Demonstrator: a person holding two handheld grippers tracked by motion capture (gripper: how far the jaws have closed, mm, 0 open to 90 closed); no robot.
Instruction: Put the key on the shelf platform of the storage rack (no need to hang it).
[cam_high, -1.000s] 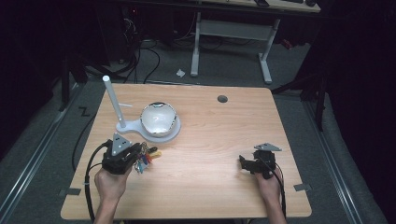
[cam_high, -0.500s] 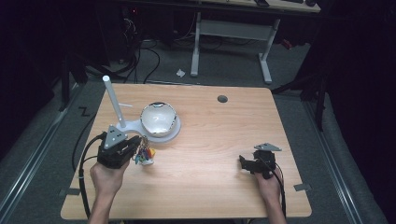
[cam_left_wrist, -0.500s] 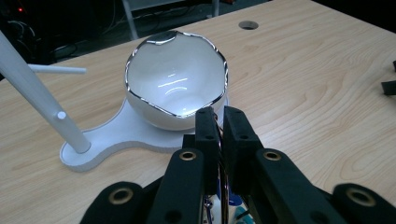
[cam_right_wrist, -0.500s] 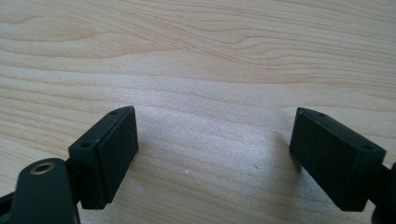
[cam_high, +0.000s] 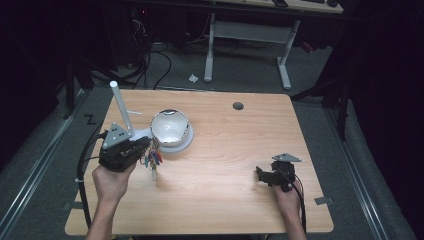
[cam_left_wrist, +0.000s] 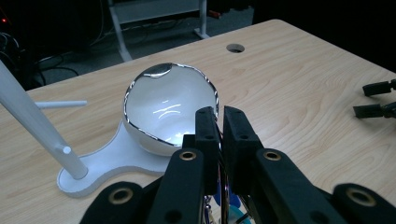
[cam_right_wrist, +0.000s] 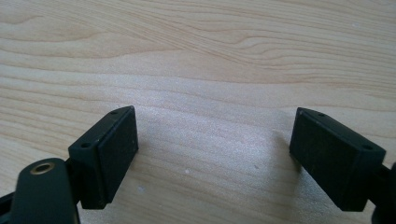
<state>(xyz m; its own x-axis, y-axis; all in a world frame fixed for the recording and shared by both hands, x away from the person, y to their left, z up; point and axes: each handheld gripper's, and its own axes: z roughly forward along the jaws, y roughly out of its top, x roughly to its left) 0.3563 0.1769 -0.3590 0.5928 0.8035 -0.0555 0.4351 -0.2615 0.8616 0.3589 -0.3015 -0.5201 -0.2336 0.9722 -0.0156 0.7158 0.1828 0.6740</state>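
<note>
You've got the left gripper (cam_high: 142, 150) clamped tight on a bunch of small coloured pieces (cam_high: 153, 159), red, green, yellow and blue, which dangles off the table (cam_high: 225, 170) just in front of the white stand (cam_high: 145, 134). Can't make out what the pieces are: too small in the high view, and in the left gripper view (cam_left_wrist: 219, 135) your jaws cover nearly all of it, w/ only bits of blue and thin metal loops showing low between them. The jaws stand almost together there, a thin gap only.

No brand, label or writing readable anywhere, not on the stand, the grippers or the tabletop.

The stand's white bowl (cam_high: 170, 127) w/ its shiny silver rim sits just beyond the bunch; in the left gripper view it's right behind your jaw tips. The stand's tilted white post (cam_high: 121, 107) rises to the left of the bowl, its top cut off in the left gripper view. A thin side peg (cam_left_wrist: 60, 103) sticks out behind it.

Your right gripper (cam_high: 261, 174) rests low on the table, well apart from the stand, jaws wide w/ nothing between them but bare wood (cam_right_wrist: 212, 154). Both forearms are cut off at the bottom edge of the high view. The room beyond the table is too dark to read.
</note>
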